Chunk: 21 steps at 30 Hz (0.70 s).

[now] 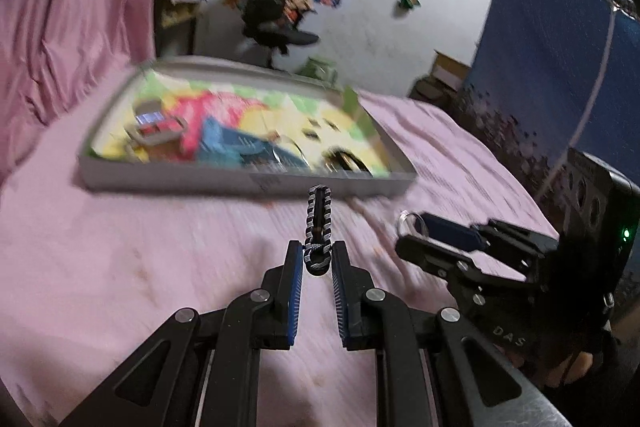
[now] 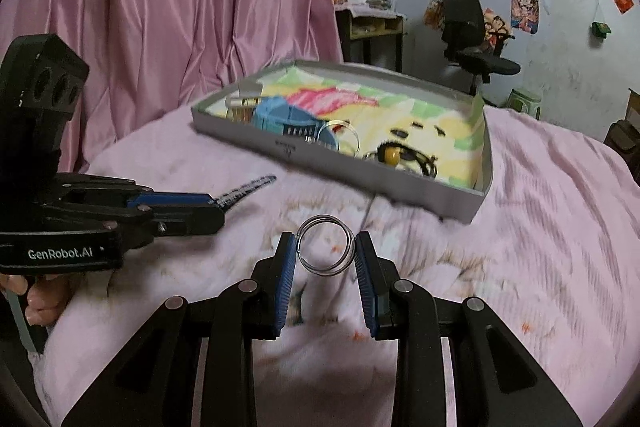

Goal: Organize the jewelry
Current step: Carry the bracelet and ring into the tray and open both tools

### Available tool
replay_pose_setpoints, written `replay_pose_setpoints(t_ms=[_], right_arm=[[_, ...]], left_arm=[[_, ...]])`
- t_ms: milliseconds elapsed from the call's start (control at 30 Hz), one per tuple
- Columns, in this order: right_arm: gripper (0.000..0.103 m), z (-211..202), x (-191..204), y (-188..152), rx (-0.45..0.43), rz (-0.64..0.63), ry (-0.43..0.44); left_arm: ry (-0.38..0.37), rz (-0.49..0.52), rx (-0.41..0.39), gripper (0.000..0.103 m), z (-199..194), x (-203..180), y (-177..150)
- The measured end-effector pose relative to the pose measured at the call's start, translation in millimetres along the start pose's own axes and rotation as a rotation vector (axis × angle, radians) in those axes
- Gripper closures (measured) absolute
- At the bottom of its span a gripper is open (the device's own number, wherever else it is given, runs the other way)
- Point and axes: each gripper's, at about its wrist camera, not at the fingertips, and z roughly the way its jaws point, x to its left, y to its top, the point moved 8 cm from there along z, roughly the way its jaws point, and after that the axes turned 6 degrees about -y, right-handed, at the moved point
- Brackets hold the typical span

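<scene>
Pink bedspread point(image 2: 520, 227) fills the lower part of both wrist views, and a shallow grey tray point(image 2: 400, 183) sits on it as the handiest landmark. Both claws hang over the bedspread on the near side of that tray, clear of its front wall.

The left claw point(image 1: 317, 255) is clamped on a black-and-white braided bracelet point(image 1: 319, 215), pinched at its lower end so the doubled band stands up between the blue pads and points toward the tray's front wall. From the right wrist view the same bracelet point(image 2: 246, 190) pokes out sideways from the left claw point(image 2: 218, 205), off the tray's near left corner.

The right claw point(image 2: 325, 251) is closed on a thin silver ring point(image 2: 326, 245) of several wire loops, both pads pressing its sides, with the ring face-on to the camera. In the left wrist view the ring point(image 1: 408, 221) shows at the tip of the right claw point(image 1: 414, 231), to the right of the tray's near right corner.

Inside the tray lies a colourful printed liner point(image 2: 452, 131), with a blue comb-like piece point(image 2: 288, 119), another clear bangle point(image 2: 340, 135) and what looks like a dark bracelet with a yellow bead point(image 2: 394, 155), though blur makes these hard to read. A person's fingers point(image 2: 40, 297) grip the left handle. Pink curtain point(image 2: 180, 7) hangs behind the tray's far left side, and a black office chair point(image 2: 468, 35) stands beyond its far edge.
</scene>
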Motion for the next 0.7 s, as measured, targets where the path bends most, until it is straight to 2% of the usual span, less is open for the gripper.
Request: replay_pose_setpoints(t_ms=[167,367,533,700], right_arm=[[0.076,9,-1,21,-0.034,0.008,-0.005],[0.076,27,4,58,-0.105,0.007,-0.019],[0.076,48,5,82,-0.144,0.023,-0.031],[0.076,73,8,86,-0.119,0.023,-0.04]], left_arm=[[0.063,-0.035,-0.082,0.089,-8,24,28],[0.147,-0.065,-0.124,0.089,-4,56,51],[0.208,-0.083,-0.118,0.089,11,80,69],[0.26,-0.092,-0.074,0.089,24,98,73]])
